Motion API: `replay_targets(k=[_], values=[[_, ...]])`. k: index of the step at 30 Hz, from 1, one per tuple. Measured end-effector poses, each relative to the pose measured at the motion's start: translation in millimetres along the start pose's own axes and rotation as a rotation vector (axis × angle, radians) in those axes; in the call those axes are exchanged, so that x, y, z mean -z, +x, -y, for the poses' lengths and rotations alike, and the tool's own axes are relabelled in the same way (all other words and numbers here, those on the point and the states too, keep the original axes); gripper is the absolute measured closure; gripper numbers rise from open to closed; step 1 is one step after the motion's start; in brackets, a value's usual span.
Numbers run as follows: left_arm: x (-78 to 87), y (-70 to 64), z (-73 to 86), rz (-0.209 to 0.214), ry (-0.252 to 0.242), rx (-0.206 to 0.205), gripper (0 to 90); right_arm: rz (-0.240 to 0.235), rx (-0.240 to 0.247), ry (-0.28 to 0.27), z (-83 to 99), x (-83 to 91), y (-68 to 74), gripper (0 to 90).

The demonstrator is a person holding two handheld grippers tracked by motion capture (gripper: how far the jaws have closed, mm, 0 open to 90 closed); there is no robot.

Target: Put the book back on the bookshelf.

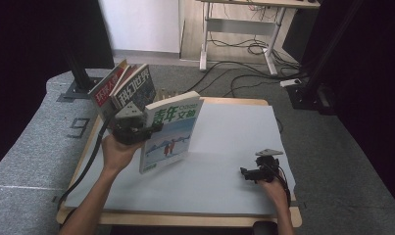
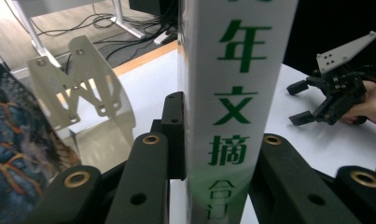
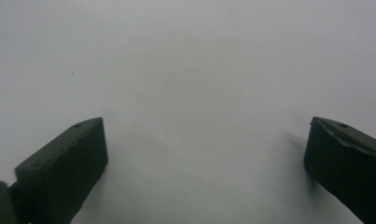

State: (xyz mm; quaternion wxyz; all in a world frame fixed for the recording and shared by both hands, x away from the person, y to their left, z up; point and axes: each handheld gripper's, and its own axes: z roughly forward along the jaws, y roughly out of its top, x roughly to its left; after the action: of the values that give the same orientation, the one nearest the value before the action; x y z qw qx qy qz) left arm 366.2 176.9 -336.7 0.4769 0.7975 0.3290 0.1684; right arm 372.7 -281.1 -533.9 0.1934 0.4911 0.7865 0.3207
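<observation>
A magazine (image 1: 169,132) with a white and blue cover and green characters stands upright and tilted at the table's left. My left gripper (image 1: 153,129) is shut on its spine edge, held up by a hand. In the left gripper view the white spine (image 2: 232,107) with green characters runs between the two black jaws. Near the table's right front edge my right gripper (image 1: 248,173) rests low over the white mat, open, nothing between its fingers (image 3: 64,163). The left gripper view also shows it at far right (image 2: 311,100).
Two more magazines (image 1: 124,85) lean in a metal rack (image 2: 78,79) at the table's back left. The white mat (image 1: 229,142) covers the wooden table. A desk frame and cables (image 1: 244,44) lie on the floor beyond.
</observation>
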Motion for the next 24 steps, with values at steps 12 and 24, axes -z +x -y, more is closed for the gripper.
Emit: replay_targets(k=[12,24], values=[[22.0,19.6,4.7,-0.061,-0.007,0.057,74.4,0.01,0.001,-0.024,3.3,-0.5,1.3,0.0],[43.0,37.7,6.2,-0.134,-0.015,0.098,74.4,0.01,0.001,-0.026,3.6,-0.6,1.3,0.0]])
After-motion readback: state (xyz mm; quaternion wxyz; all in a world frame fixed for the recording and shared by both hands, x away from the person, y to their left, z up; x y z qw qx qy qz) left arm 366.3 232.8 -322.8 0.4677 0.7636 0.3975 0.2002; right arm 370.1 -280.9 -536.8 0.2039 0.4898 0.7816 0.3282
